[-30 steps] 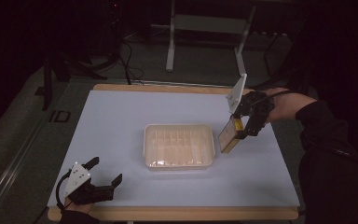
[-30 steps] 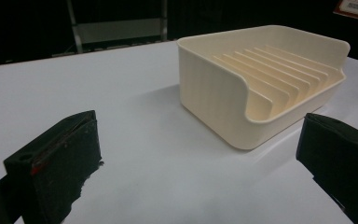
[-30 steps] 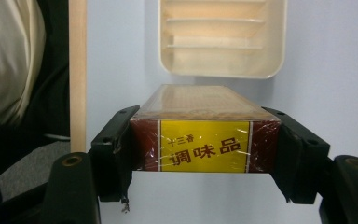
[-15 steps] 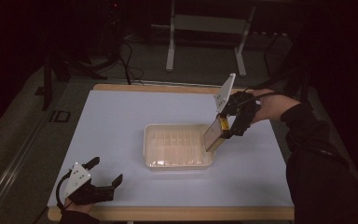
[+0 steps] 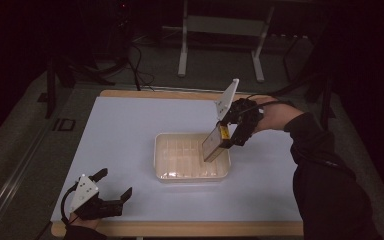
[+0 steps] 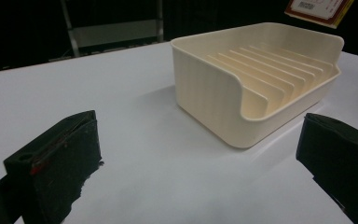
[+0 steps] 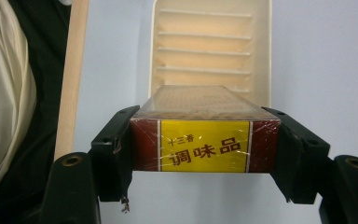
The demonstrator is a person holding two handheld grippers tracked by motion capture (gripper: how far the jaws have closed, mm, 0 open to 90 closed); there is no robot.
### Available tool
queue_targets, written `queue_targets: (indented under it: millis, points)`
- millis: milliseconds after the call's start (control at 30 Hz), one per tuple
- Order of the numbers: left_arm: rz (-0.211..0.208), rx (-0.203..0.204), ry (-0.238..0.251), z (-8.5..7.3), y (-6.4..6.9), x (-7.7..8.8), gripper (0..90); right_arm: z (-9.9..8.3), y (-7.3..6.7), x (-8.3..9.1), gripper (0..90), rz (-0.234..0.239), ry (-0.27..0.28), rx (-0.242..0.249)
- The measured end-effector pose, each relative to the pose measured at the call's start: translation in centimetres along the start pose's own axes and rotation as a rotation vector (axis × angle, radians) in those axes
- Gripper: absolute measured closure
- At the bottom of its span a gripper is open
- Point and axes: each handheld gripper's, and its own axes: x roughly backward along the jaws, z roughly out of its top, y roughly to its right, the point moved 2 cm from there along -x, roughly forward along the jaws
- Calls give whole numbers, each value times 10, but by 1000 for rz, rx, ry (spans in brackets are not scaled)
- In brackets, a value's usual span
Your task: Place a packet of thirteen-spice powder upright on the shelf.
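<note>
right gripper (image 5: 223, 142): clamping a flat box by its two narrow sides, pads pressing both ends of the label face – holding it firmly.
box (image 7: 205, 135): red and yellow end label facing the right gripper view, clear wrap shining; hanging tilted, lower end dipping over the right part of the tray, upper end leaning toward the right edge of the tabletop.
box contact: hovering above the ribs or touching them – cannot tell.
tray (image 5: 162, 165): cream, ribbed inside, sitting flat near the middle of the tabletop, slightly toward the right edge; nothing lying in it.
left gripper (image 5: 111, 192): resting by the near-left corner of the tabletop, jaws standing wide apart, gripping nothing; pointing toward the tray, well apart from it.
tabletop (image 5: 130, 130): white sheet over a wooden board, wood strip showing along the near and far edges.
right arm: dark sleeve reaching in over the right edge.
left gripper view: tray corner facing the camera, box end hanging at the upper right.
</note>
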Motion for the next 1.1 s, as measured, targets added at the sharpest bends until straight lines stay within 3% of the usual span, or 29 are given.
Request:
queue_targets:
  millis: [233,400,667,1100]
  points:
    - [-2,-1,0,0,0,0,0,11,-1,-16,321,22,5,33]
    - [-5,-4,1,0,0,0,0,19,0,-22,321,30,46,42]
    - [-8,-4,4,0,0,0,0,27,9,-37,321,32,125,13]
    - [-7,-4,8,0,0,1,0,27,24,-57,321,40,176,-36]
